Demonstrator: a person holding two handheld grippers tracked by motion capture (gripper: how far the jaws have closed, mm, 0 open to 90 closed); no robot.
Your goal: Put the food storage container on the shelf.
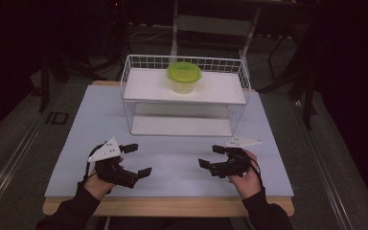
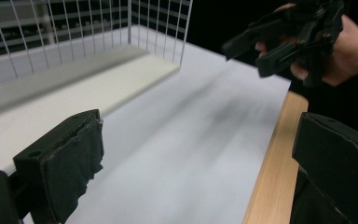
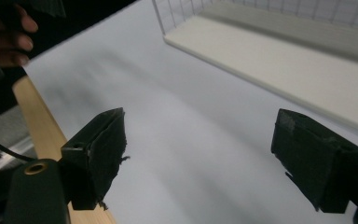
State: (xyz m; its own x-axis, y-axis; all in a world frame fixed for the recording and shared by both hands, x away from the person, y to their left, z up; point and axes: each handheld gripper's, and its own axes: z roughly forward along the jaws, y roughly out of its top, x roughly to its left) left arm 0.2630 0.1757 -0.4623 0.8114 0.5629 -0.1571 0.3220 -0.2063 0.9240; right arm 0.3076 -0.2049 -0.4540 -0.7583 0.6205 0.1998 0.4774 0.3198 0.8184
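Observation:
A small clear tub with a lime-green lid (image 1: 184, 77) stands on the top shelf of a white wire rack (image 1: 184, 95) at the far side of the table. My left gripper (image 1: 137, 160) hovers low over the near left of the pale mat, jaws wide apart with nothing between them, pointing right toward the other hand. My right gripper (image 1: 211, 156) is near the front right, jaws also apart and empty, pointing left. In the left gripper view my own jaws frame bare mat, with the right gripper (image 2: 247, 55) held in a hand at upper right. The right gripper view shows open jaws over bare mat.
The rack's lower white shelf (image 1: 182, 125) lies just beyond both grippers. The pale mat (image 1: 172, 160) rests on a wooden table whose front edge (image 1: 167, 206) runs close under the hands. Dark floor and chair legs lie around the table.

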